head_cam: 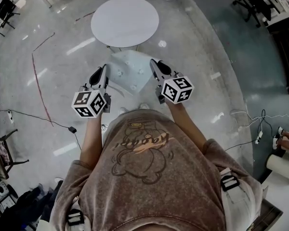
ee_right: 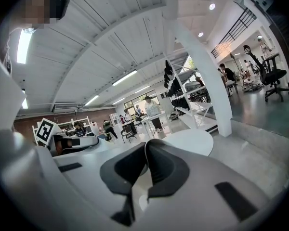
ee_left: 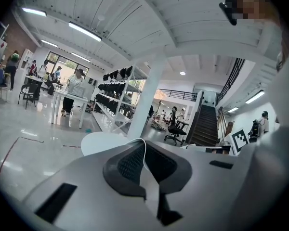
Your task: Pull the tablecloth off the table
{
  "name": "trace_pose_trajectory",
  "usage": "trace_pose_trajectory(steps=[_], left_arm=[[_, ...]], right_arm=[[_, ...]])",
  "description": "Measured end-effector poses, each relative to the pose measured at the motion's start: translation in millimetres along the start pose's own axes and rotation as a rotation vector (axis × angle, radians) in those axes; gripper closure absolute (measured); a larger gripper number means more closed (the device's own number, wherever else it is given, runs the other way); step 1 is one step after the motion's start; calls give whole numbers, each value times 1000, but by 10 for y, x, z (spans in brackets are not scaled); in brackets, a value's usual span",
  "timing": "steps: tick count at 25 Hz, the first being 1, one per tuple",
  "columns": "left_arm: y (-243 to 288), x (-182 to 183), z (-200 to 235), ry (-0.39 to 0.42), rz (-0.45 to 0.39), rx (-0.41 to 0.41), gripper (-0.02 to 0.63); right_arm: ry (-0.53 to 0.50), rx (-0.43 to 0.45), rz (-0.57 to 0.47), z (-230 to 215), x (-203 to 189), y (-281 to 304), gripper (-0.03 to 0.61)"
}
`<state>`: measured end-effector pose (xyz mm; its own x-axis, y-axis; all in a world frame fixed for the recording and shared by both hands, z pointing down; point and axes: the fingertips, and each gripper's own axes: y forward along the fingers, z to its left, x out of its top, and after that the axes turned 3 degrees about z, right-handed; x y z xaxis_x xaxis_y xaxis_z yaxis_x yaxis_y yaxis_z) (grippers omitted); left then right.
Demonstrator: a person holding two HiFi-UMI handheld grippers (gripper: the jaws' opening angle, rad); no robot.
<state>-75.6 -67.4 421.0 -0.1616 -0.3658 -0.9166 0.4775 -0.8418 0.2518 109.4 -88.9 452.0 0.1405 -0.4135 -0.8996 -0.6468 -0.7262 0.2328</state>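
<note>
The round white table [head_cam: 125,20] stands bare on the floor ahead of me; it also shows beyond the jaws as the table [ee_left: 97,141] and the table [ee_right: 191,141]. A pale tablecloth [head_cam: 127,75] hangs in the air between my two grippers, clear of the table. My left gripper [head_cam: 105,68] is shut on the cloth's left edge, and a thin white strip of cloth [ee_left: 145,154] shows pinched between its dark pads. My right gripper [head_cam: 153,62] is shut on the right edge, its jaws [ee_right: 145,147] pressed together.
A black cable [head_cam: 33,117] and a red line [head_cam: 38,88] run over the glossy floor at left. A chair [head_cam: 2,150] stands at the lower left, desks and office chairs [head_cam: 253,4] at the upper right. A white pillar [ee_left: 149,97] and shelving rise beyond the table.
</note>
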Motion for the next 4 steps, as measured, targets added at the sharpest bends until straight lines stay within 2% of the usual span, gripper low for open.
trace_pose_trajectory(steps=[4], left_arm=[[17,-18,-16,-7,-2,0,594]], right_arm=[[6,3,0,-19,-9,3,569]])
